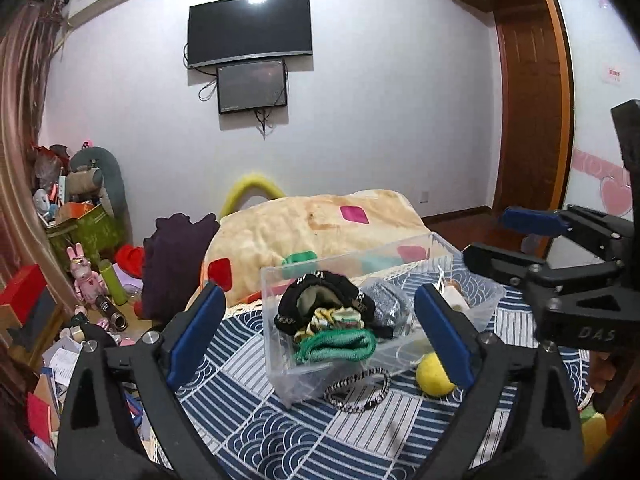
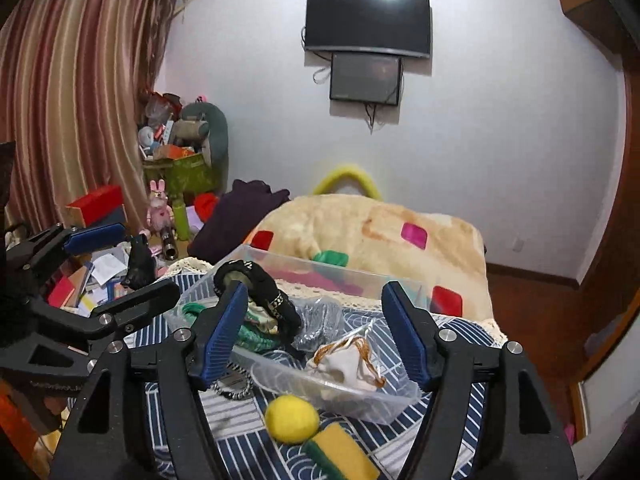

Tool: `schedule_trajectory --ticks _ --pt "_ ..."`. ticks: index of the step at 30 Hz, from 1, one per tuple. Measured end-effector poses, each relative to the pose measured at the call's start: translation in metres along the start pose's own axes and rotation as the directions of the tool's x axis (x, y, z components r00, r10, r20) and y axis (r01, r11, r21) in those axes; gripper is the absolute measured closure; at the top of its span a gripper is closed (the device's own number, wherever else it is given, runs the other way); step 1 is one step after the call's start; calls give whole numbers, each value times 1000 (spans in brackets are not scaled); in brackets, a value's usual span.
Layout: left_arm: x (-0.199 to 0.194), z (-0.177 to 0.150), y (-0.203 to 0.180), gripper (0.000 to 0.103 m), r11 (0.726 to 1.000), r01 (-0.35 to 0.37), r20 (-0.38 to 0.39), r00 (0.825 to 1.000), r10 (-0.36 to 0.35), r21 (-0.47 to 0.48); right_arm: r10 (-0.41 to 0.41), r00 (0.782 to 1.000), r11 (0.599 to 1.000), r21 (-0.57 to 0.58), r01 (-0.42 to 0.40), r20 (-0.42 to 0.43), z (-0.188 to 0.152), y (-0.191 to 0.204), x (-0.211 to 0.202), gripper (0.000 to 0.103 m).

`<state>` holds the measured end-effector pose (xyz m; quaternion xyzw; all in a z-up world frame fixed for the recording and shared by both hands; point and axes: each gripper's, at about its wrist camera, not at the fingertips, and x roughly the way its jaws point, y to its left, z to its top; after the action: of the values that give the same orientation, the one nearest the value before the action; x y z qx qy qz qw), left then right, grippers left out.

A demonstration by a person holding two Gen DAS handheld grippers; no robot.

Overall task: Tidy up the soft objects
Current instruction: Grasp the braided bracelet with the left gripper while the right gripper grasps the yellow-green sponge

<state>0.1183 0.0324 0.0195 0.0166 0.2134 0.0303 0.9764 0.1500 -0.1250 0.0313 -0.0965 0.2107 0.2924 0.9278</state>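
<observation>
A clear plastic bin (image 1: 276, 280) (image 2: 396, 404) stands on the blue-and-white patterned cloth (image 1: 360, 436). It holds a black knit item (image 1: 320, 292) (image 2: 260, 284), a green knit item (image 1: 336, 344), a grey mesh piece (image 1: 384, 300) and a white drawstring pouch (image 2: 344, 362). A yellow ball (image 1: 432, 376) (image 2: 292, 418), a striped band (image 1: 356, 390) and a yellow-green sponge (image 2: 340, 456) lie in front of the bin. My left gripper (image 1: 320, 332) is open and empty before the bin. My right gripper (image 2: 316, 332) is open and empty above the bin's near side.
A cream blanket (image 1: 316, 228) with coloured patches lies beyond the bin. Toys, boxes and papers clutter the floor at left (image 1: 80, 280). Two screens hang on the far wall (image 1: 248, 28). A wooden door (image 1: 532, 120) is at right.
</observation>
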Motion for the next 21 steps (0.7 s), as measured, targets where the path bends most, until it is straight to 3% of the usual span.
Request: schedule_trajectory --ticks 6,13,21 --pt "-6 -23 0 7 1000 -4 -19 1000 3 -15 -24 1000 999 -20 24 0 -19 1 -6 31" --pt "5 -58 -1 7 1000 5 -83 997 -7 -28 -5 997 999 44 8 -72 -53 -10 3 31" --pt "40 -88 4 38 998 -5 -227 974 -8 -57 -3 986 994 110 22 -167 -88 -28 14 31"
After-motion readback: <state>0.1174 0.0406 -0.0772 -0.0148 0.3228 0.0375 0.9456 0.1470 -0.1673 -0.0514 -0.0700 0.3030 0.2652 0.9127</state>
